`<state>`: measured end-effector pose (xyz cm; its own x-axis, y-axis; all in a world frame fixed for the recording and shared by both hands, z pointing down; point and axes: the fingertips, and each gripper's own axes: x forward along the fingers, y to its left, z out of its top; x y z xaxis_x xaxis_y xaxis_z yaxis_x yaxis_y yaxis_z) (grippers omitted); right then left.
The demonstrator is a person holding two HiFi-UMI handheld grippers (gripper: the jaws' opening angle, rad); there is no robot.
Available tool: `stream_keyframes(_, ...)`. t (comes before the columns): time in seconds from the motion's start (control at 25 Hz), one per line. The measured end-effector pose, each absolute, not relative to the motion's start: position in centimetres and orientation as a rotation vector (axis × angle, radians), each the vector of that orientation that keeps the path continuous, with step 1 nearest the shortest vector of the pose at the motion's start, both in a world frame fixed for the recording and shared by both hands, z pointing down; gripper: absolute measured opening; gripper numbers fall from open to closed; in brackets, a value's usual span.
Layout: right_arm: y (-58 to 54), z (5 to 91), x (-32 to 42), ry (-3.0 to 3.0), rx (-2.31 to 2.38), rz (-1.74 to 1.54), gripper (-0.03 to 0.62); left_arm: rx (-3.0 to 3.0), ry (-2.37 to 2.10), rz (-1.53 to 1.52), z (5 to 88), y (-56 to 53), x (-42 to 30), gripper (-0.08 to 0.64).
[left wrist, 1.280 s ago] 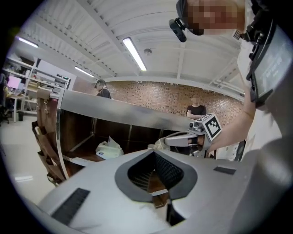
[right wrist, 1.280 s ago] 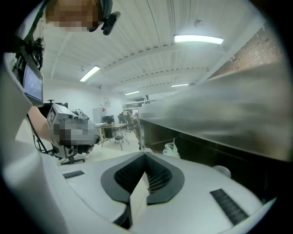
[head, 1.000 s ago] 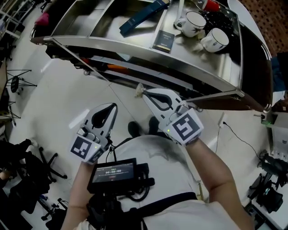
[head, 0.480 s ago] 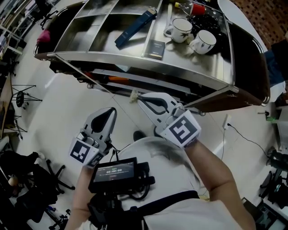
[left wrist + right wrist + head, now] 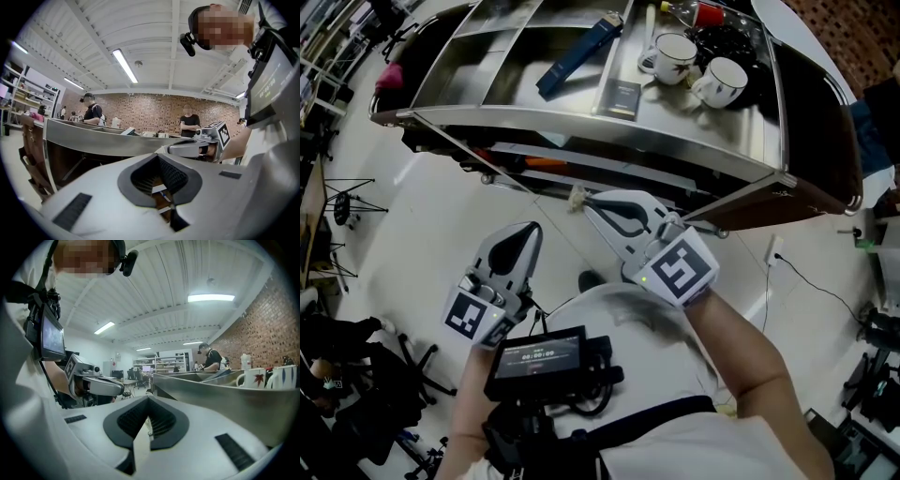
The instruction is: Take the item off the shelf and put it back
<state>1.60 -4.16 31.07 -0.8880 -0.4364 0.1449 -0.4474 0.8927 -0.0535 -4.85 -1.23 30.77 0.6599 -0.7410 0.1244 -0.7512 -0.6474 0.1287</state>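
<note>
My right gripper point(image 5: 586, 199) is shut on a small, thin beige item point(image 5: 577, 197) that sticks out of its tip, just below and in front of the steel shelf's front rim point(image 5: 609, 131). In the right gripper view the item point(image 5: 140, 446) shows as a pale strip in the seam between the closed jaws. My left gripper point(image 5: 517, 246) hangs lower and to the left, over the floor. Its jaws are shut with nothing between them. On the top shelf lie a blue box point(image 5: 579, 55), a small dark box point(image 5: 623, 97) and two white mugs point(image 5: 675, 53).
A red-capped bottle point(image 5: 708, 14) lies at the back of the shelf. A lower shelf point(image 5: 546, 163) holds something orange. Dark chairs and stands point(image 5: 356, 366) crowd the floor at left, and a cable point(image 5: 797, 291) runs at right. People stand beyond the shelf.
The right gripper, with the beige item in it, has shifted a little left and nearer the shelf's front rim. The left gripper has hardly moved.
</note>
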Motion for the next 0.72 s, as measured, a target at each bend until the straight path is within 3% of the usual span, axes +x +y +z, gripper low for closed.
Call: stream_keyframes(0.72, -4.73, 31.21, 1.31, -2.937, 0.693, 0.138, 0.002, 2.734, -1.224, 0.084, 30.37, -1.78, -4.67, 0.006)
